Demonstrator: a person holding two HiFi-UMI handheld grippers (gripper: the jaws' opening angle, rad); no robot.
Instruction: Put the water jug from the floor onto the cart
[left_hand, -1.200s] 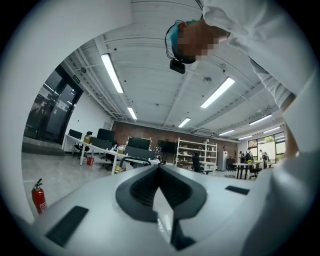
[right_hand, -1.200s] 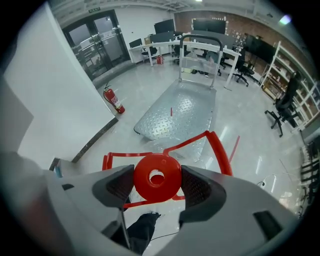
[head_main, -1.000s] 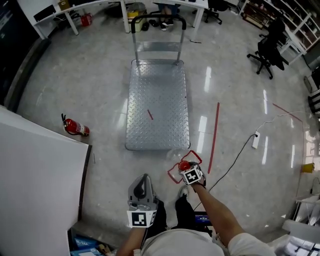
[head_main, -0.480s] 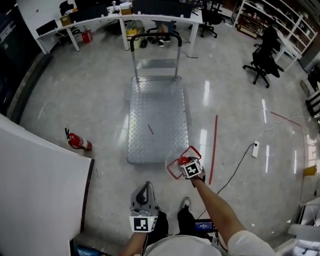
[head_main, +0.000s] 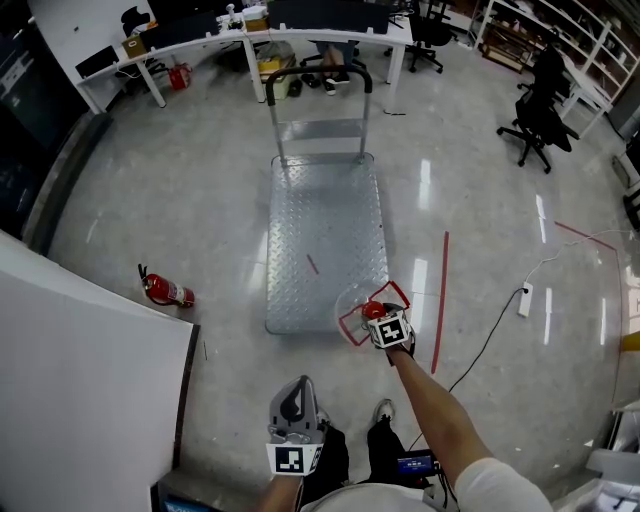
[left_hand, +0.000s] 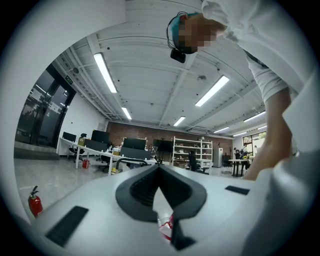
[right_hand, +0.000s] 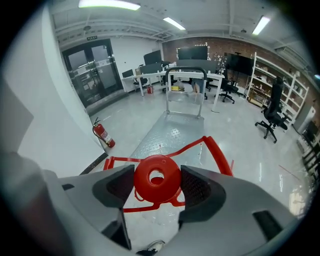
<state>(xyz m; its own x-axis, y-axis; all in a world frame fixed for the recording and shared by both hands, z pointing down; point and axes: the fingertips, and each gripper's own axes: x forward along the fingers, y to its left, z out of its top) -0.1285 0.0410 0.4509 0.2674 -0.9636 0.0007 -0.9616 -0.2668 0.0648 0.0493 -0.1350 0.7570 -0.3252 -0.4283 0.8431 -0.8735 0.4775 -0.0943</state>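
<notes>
Office floor, right gripper (right_hand: 157, 184) fingers clamping water jug (head_main: 371, 310) cap near cart (head_main: 322, 230), left gripper (left_hand: 159, 169) fingers together

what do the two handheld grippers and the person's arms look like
The left gripper and right gripper both have light grey, rounded plastic bodies with black ribbed jaw pads. Each carries a white cube with black square markers at its rear. No cables show on them. The person wears a white short-sleeved top, which leaves the right forearm uncovered.
</notes>
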